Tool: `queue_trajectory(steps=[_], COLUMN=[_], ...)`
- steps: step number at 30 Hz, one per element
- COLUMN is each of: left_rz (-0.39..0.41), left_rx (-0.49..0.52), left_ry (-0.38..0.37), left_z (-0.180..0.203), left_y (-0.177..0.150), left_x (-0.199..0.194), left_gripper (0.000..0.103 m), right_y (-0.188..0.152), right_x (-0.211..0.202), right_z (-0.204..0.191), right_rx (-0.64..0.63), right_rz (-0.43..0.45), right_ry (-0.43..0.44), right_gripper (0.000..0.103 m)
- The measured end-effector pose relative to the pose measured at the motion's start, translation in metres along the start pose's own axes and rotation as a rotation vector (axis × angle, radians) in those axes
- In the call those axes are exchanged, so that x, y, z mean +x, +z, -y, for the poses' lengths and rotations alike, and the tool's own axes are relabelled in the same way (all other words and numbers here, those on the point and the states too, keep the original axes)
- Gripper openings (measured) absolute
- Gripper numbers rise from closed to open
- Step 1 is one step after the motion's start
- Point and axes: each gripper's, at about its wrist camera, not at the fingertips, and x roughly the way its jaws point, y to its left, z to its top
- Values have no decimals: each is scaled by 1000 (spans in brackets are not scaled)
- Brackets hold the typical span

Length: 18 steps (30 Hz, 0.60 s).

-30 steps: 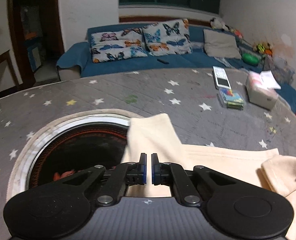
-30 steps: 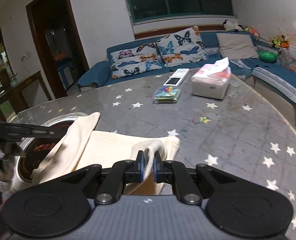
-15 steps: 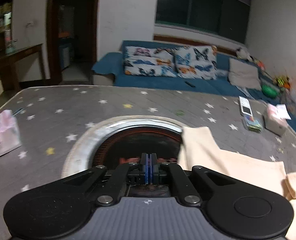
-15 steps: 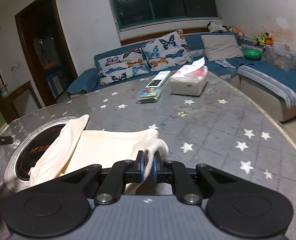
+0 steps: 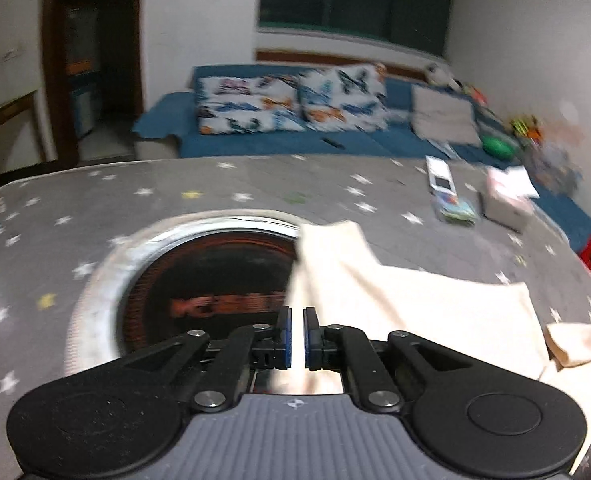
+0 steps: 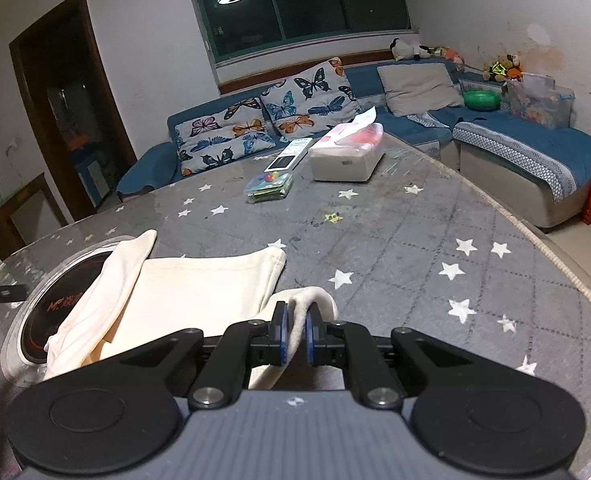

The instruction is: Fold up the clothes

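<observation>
Printed in orange across the dark round hob plate (image 6: 61,304): lettering beginning "M", the rest too smeared to read, and in the left wrist view blurred into streaks. No legible wording on the white tissue box (image 6: 345,158), the remote control (image 6: 289,155) or the small clear packet (image 6: 269,186) of bright items grouped at the far side of the star-patterned grey tablecloth (image 6: 435,240).

Cut off at the bottom of both views: the near part of the cream garment (image 6: 199,292), hidden behind the black gripper bodies. Seen only as a dark sliver at the left edge of the right wrist view: possibly a finger of the other gripper. Softened throughout by motion blur: the left wrist view, sofa (image 5: 279,140) and butterfly cushions (image 6: 267,120) included.

Spread flat on the tablecloth, the cream garment, one sleeve draped over the rim of the hob plate. Pinched between the blue pads of the right gripper (image 6: 295,330): a rolled fold at the garment's right corner, lifted off the cloth. Just above the garment's left edge, where it meets the hob plate, the left gripper (image 5: 295,334), jaws opening by a narrow gap, cloth visible below and behind the gap but not pressed by the pads.
</observation>
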Motion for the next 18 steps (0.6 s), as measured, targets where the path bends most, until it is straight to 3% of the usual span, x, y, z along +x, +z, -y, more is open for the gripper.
queue_trajectory(steps=[2, 6, 8, 15, 17, 18], left_rz=[-30, -71, -90, -151, -145, -144], left_rx=[23, 73, 97, 126, 128, 127], left_ry=[-15, -25, -15, 21, 12, 4], left_z=[17, 45, 55, 67, 68, 67], left_y=[4, 10, 13, 13, 13, 14], left_x=[17, 49, 65, 112, 112, 112], left_gripper=[19, 49, 54, 55, 50, 42], right_y=[0, -1, -1, -1, 0, 0], right_x=[2, 7, 9, 14, 15, 16], right_z=[1, 3, 3, 7, 8, 9], right_rx=[1, 4, 6, 12, 14, 15], right_rz=[-8, -21, -26, -32, -33, -34], right_ry=[1, 6, 11, 16, 13, 12], right_gripper=[8, 8, 8, 8, 8, 8])
